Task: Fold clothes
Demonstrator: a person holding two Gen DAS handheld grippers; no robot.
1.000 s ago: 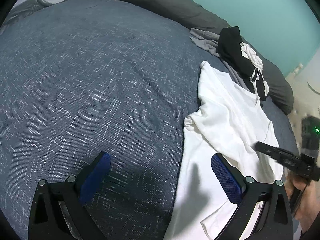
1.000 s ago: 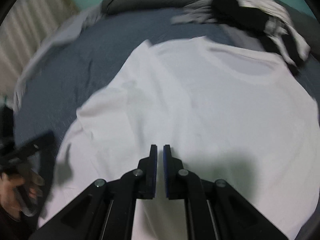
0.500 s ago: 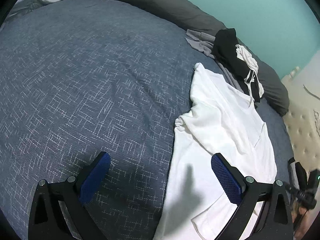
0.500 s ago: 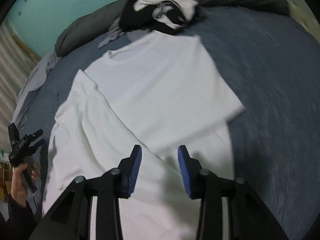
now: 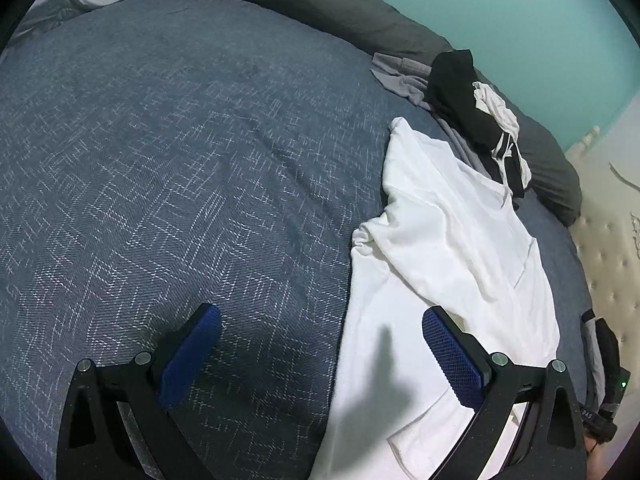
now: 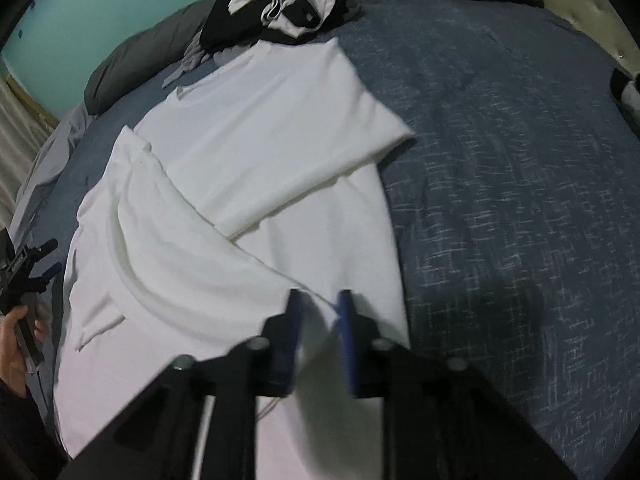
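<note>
Left wrist view: the left gripper [image 5: 316, 356] hangs over the blue bedspread [image 5: 160, 160] with its jaws spread wide and nothing between them; one blue pad is over bare spread, the other over the near edge of the white T-shirt [image 5: 452, 248]. So the shirt lies to the right of these jaws, and it runs long, away from the camera toward the dark clothes pile [image 5: 476, 112] at its far end, which touches the shirt's collar end. One sleeve sits bunched on the side facing the open spread. Right wrist view now: the right gripper [image 6: 318, 312] is directly over the same shirt, low on its body, jaws parted narrowly with white cloth showing through the gap; blur keeps me from telling whether the pads touch fabric. From here the long axis runs straight ahead to that pile [image 6: 280, 4], and the sleeve on the right of the shirt lies folded across the chest, its edge slanting down toward the jaws. The other sleeve lies loose and rumpled on the far side, nearest the left tool [image 6: 24, 276] held in the hand [image 6: 16, 340]. My read: the rumpled side belongs to the left gripper by nearness, while the right sits centred on the hem end.
</note>
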